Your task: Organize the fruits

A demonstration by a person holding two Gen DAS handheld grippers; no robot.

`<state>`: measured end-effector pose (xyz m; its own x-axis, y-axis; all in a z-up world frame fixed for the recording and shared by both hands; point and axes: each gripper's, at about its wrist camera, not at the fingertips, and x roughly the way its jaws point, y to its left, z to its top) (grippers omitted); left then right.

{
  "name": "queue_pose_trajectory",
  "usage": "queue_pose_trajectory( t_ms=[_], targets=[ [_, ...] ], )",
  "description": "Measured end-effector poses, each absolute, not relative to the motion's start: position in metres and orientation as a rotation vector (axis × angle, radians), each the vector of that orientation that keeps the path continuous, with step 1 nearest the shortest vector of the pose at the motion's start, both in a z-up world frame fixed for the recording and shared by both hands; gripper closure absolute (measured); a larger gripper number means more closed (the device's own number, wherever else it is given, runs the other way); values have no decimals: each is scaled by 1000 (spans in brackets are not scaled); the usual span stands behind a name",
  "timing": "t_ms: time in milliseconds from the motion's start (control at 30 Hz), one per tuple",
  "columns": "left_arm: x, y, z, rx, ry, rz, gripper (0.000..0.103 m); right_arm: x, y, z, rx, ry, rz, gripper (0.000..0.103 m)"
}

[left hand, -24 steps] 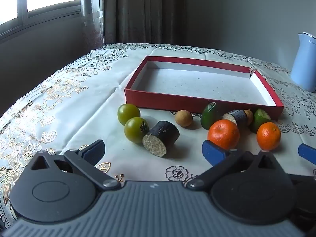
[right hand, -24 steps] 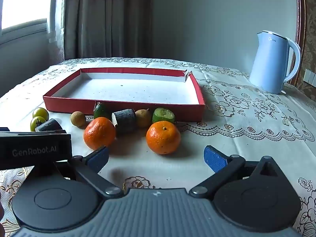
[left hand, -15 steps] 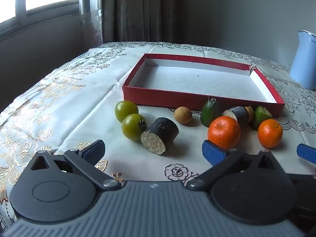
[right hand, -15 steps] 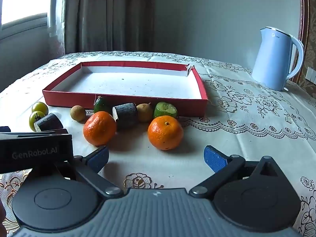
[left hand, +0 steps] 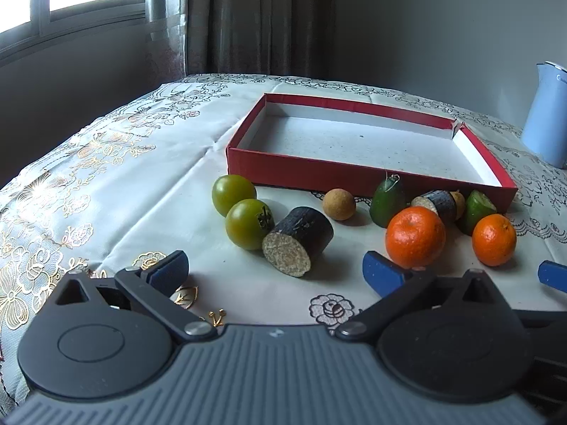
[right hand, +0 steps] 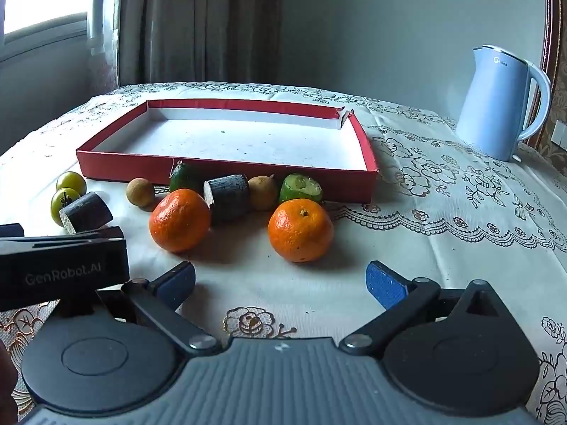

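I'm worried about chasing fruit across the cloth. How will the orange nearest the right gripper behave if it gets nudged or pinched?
The orange looks round, so a nudge would probably roll it. Its skin looks firm and dimpled, so open pads should grip without much slip. The cloth may slow any roll.

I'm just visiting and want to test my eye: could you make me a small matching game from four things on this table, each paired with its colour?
Things:
1. Tray
2. Kettle
3. Tangerine
4. Round fruit beside the dark cut stalk

Colours:
A. Orange
B. Green
C. Red outside, white inside
D. Pale blue

Pairs: 1-C, 2-D, 3-A, 4-B
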<state>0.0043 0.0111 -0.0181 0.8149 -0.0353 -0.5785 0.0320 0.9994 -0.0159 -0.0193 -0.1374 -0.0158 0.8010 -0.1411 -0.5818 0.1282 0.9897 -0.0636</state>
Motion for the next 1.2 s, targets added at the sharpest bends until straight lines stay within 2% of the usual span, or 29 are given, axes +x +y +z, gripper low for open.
queue_pose_trajectory(
  t_ms=[1200],
  targets=[
    [9, 23, -21, -69, 600, -27, 0, -19, -145, -16, 45, 636, -136, 0]
  ],
)
